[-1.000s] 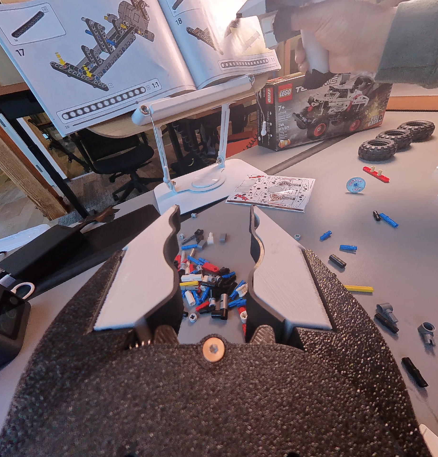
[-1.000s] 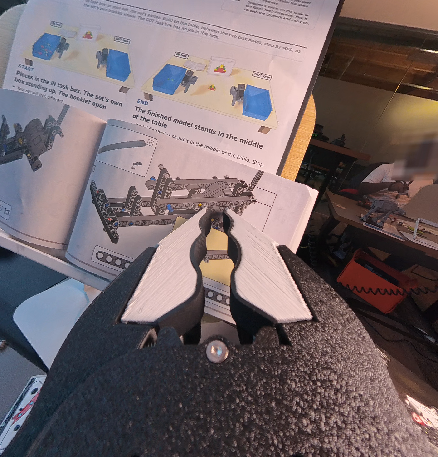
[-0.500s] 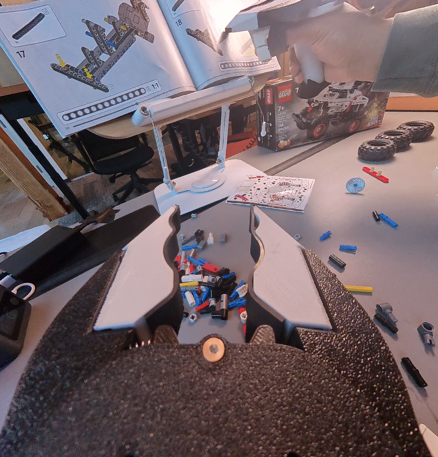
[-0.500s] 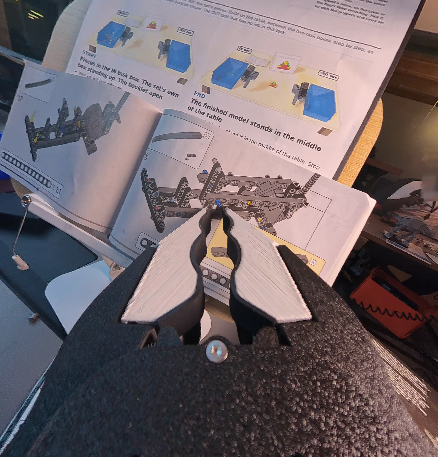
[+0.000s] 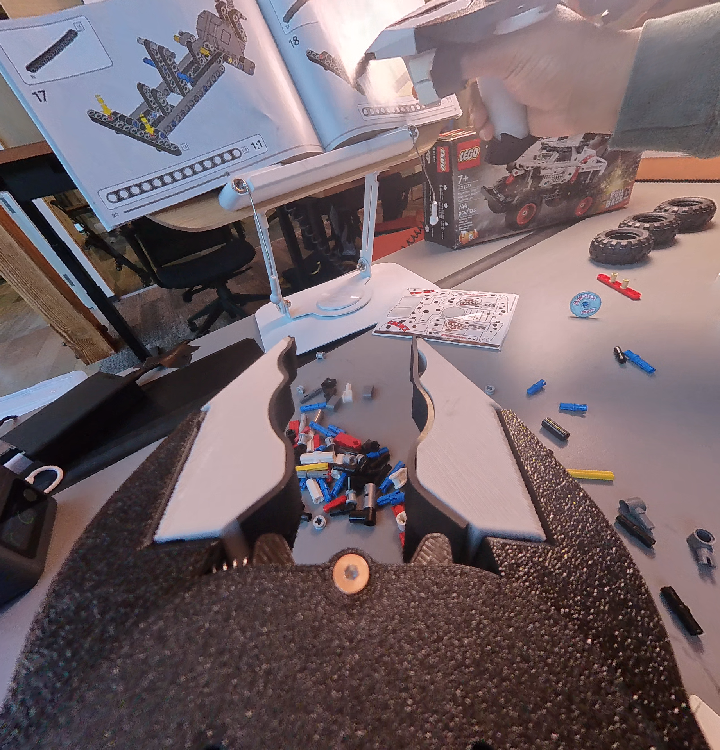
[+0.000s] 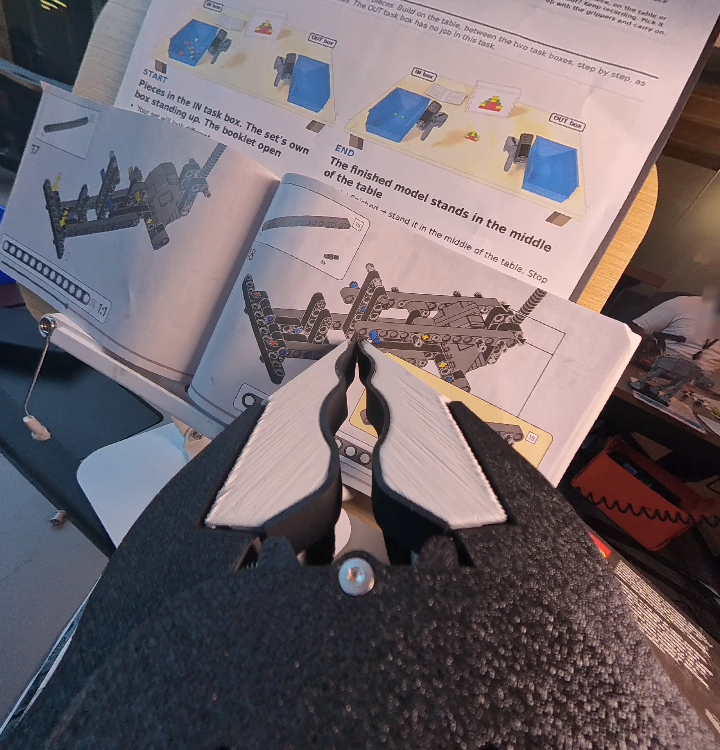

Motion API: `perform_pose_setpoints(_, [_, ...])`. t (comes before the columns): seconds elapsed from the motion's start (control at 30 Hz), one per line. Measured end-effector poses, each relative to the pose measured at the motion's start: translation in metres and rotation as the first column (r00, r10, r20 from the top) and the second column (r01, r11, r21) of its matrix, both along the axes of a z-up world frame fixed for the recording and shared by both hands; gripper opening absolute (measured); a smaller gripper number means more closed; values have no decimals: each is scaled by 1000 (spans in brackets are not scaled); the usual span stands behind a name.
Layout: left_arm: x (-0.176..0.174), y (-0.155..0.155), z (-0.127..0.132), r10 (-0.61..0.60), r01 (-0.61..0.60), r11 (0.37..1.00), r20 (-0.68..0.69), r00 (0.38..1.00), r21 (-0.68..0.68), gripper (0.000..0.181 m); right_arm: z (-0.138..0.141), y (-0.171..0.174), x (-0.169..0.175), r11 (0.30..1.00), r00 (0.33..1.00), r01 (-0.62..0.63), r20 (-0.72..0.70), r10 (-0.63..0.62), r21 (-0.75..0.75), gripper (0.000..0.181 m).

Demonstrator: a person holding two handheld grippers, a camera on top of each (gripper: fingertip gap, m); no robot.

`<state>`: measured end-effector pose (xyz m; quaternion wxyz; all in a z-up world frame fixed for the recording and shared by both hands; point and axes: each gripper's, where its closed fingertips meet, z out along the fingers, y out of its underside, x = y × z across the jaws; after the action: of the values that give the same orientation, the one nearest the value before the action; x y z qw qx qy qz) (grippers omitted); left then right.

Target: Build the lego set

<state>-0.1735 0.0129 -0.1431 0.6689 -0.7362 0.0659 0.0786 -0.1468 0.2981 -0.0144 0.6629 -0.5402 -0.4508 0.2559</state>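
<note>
The set's cardboard box (image 5: 529,190) stands closed on the grey table (image 5: 594,438), far ahead and to the right of the left tongs (image 5: 352,345); what is inside it cannot be seen. The left tongs are wide apart and hold nothing. They hover above a heap of small pieces (image 5: 346,462) in blue, red, black, white and yellow, which shows between the two fingers. More loose pieces lie to the right of these tongs, among them a yellow rod (image 5: 590,474), and three black tires (image 5: 650,227) stand in a row farther ahead on the right. A sticker sheet (image 5: 447,318) lies just ahead of the fingertips, beside the white stand (image 5: 309,190) that carries the open booklet (image 5: 167,101). The right tongs (image 6: 356,344) are raised in front of the booklet's right page, nearly closed with only a thin gap at the tips, and they hold nothing. Behind the booklet stands a larger printed sheet (image 6: 431,101).
</note>
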Motion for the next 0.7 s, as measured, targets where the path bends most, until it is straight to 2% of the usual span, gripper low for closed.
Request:
perform_pose_setpoints(0.53, [6,1,2,-15,15,1000,-22,1000,-2,56,-1,-3,-4,1000,997,19,72,-18,-10,2])
perform_pose_setpoints(0.7, [10,1,1,-27,27,1000,-36,999,-12,56,7,-20,4,1000,998,-16,66,16,4,5])
